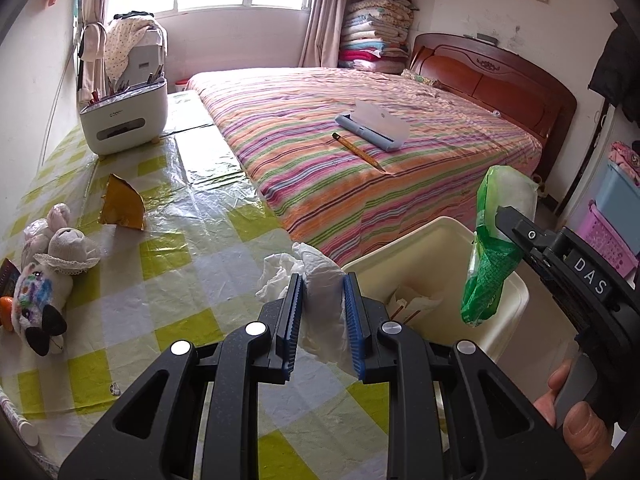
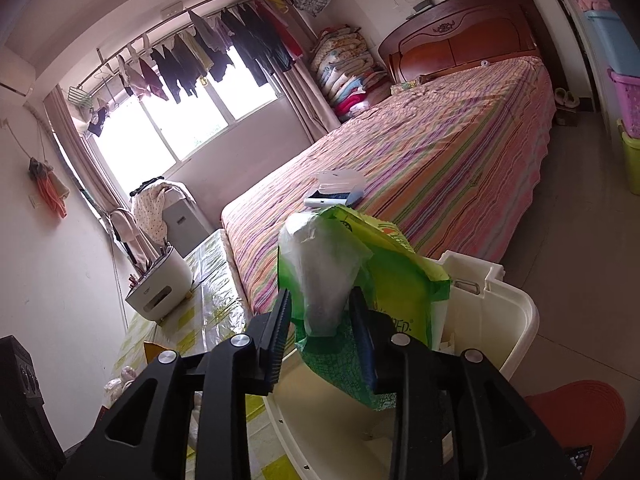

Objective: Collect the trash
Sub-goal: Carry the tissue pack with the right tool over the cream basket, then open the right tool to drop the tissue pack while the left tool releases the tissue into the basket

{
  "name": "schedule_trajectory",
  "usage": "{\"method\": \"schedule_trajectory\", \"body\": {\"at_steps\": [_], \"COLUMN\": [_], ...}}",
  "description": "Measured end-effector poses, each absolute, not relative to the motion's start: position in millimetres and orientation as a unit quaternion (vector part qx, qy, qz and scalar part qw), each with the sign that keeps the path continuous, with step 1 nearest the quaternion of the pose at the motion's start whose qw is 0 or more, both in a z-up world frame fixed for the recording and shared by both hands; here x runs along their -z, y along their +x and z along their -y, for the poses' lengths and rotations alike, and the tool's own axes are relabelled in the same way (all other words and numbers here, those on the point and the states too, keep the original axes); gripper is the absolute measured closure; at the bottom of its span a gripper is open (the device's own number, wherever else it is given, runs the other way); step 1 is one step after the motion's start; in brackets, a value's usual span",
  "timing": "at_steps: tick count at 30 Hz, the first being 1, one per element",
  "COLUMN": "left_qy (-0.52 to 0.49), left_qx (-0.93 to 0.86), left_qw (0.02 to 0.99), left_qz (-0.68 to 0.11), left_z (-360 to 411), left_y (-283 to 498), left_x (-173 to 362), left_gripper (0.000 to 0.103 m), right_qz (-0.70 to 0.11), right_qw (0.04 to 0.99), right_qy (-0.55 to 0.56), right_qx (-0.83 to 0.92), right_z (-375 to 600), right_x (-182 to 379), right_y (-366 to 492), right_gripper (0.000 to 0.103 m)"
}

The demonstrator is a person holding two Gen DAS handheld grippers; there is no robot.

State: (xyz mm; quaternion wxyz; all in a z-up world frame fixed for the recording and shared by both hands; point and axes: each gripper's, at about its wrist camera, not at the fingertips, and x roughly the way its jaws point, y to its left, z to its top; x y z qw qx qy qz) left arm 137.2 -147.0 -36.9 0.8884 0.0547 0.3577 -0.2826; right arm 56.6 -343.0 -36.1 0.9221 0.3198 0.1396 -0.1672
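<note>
My left gripper [image 1: 320, 312] is shut on a crumpled white tissue [image 1: 320, 280], held over the table edge beside the cream trash bin [image 1: 516, 300]. My right gripper [image 2: 322, 320] is shut on a green and white plastic wrapper [image 2: 340, 264] and holds it above the open bin [image 2: 516, 320]. The wrapper [image 1: 492, 240] and the right gripper [image 1: 508, 220] also show in the left wrist view, over the bin's far side. Crumpled paper [image 1: 412, 304] lies inside the bin. A torn yellow wrapper [image 1: 120, 208] lies on the table at the left.
The table has a yellow-checked plastic cover [image 1: 192, 280]. A stuffed toy [image 1: 44, 280] lies at its left, a white pencil holder box [image 1: 124, 116] at the back. A striped bed [image 1: 360, 140] with a pencil [image 1: 358, 152] and a pencil case [image 1: 372, 124] stands behind. Plastic baskets [image 1: 612, 236] stand right.
</note>
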Motion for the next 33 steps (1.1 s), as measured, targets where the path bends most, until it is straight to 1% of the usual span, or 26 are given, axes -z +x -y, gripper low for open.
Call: {"method": "schedule_trajectory", "body": {"at_steps": [1,3,6,11,22,25,29,31,32,33], "left_qy": [0.055,0.055,0.055,0.055,0.062,0.066,0.067,0.070,0.072,0.073], "left_qx": [0.284,0.285,0.288,0.298,0.339,0.344,0.348,0.349,0.347,0.347], "left_qw": [0.888,0.887,0.885,0.883,0.872,0.867,0.864,0.863,0.863,0.864], "left_qz": [-0.358,-0.359,-0.360,-0.359,-0.347,-0.354,-0.359,-0.360,-0.359,-0.358], "left_z": [148,151,155,163,196,207,215,218,220,221], "left_y": [137,137,138,136,134,137,139,140,140,140], "left_x": [37,38,37,36,29,33,37,39,40,40], "left_gripper": [0.082,0.082,0.082,0.082,0.081,0.080,0.079,0.076,0.070,0.062], "right_qz": [-0.137,-0.123,-0.101,-0.065,0.018,0.026,0.023,0.022,0.021,0.020], "right_qw": [0.922,0.922,0.919,0.910,0.903,0.902,0.900,0.899,0.900,0.900], "right_qy": [0.322,0.327,0.338,0.366,0.379,0.378,0.386,0.388,0.387,0.386], "right_qx": [0.166,0.167,0.174,0.185,0.203,0.205,0.203,0.201,0.200,0.199], "right_z": [344,345,349,360,361,362,366,367,367,366], "right_x": [36,35,33,33,25,25,27,27,27,27], "right_y": [55,50,42,28,0,-3,-2,-1,-1,0], "right_gripper": [0.059,0.058,0.051,0.051,0.049,0.044,0.044,0.044,0.044,0.044]}}
